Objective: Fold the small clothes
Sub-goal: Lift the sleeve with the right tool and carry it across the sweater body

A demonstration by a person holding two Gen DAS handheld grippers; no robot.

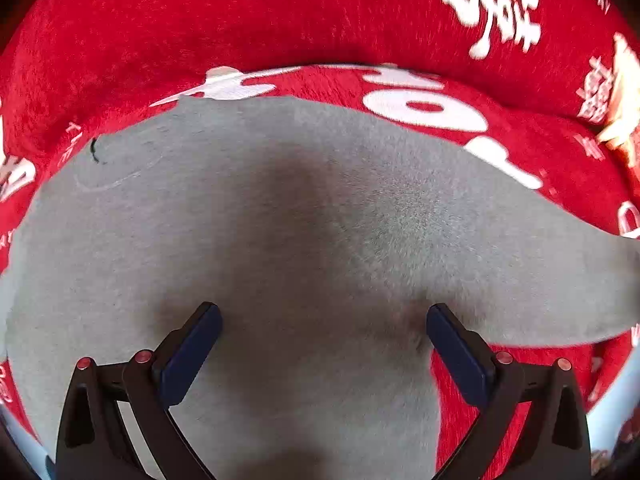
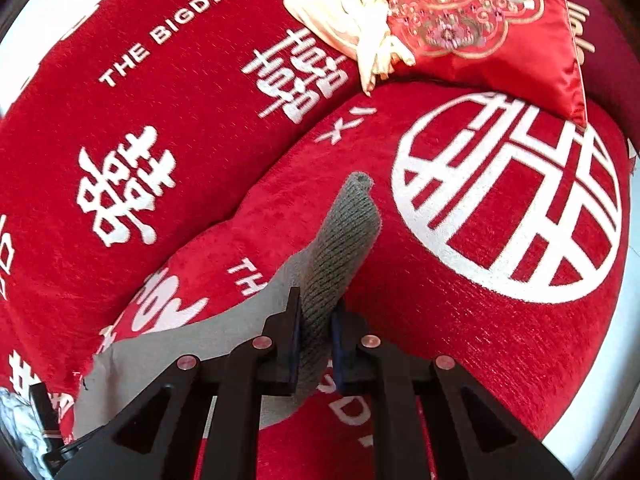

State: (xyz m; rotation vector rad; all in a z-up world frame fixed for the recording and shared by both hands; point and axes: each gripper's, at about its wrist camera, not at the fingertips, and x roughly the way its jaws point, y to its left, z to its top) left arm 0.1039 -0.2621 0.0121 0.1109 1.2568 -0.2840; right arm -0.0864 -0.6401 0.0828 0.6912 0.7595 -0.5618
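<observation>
right wrist: hand-held gripper (image 2: pixel 314 344) on grey garment (image 2: pixel 344 240)

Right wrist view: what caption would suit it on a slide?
Right gripper pinching the ribbed edge of a grey garment above a red cushion.

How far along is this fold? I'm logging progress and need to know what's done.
Nothing looks folded yet: the grey garment lies spread flat on the red cushion. In hand: the right gripper pinches its ribbed cuff, while the left gripper is open over the body. The folds themselves remain.
</observation>
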